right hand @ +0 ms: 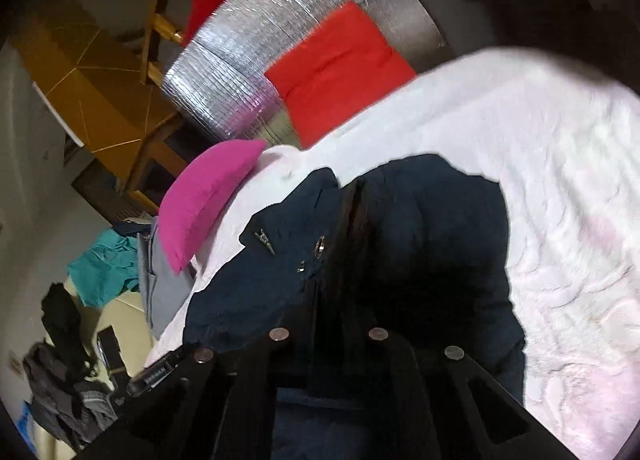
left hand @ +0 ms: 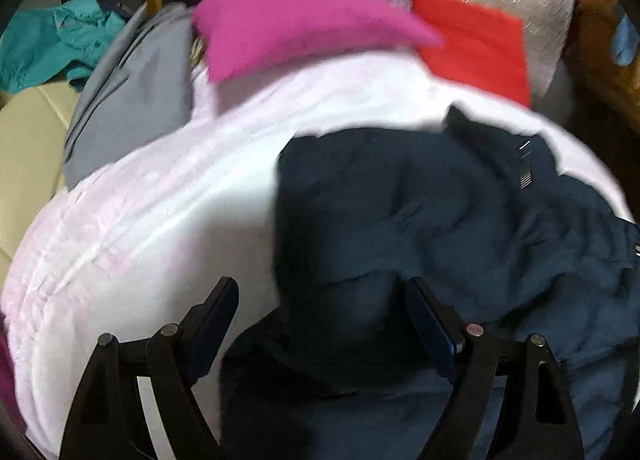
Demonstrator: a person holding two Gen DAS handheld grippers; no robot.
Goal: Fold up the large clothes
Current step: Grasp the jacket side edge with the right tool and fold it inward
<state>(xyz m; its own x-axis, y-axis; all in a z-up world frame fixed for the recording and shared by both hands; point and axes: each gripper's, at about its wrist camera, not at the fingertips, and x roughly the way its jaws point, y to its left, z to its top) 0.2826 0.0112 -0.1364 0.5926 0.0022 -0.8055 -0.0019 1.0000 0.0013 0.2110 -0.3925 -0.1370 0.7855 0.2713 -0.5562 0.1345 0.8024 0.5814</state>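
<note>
A dark navy padded jacket (left hand: 440,227) lies crumpled on a white-pink quilted blanket (left hand: 160,199). My left gripper (left hand: 320,292) is open just above the jacket's near edge, fingers spread wide, with jacket cloth between them but not pinched. In the right wrist view the jacket (right hand: 420,240) fills the middle, with metal snaps near its collar. My right gripper (right hand: 340,219) is shut on a fold of the jacket, its fingers close together and dark against the cloth.
A magenta pillow (left hand: 288,23) and a red pillow (left hand: 476,43) lie at the blanket's far edge, before a silver foil-covered surface (right hand: 280,39). Grey cloth (left hand: 132,99) and teal cloth (left hand: 60,43) lie left. More dark clothes (right hand: 64,380) are heaped lower left.
</note>
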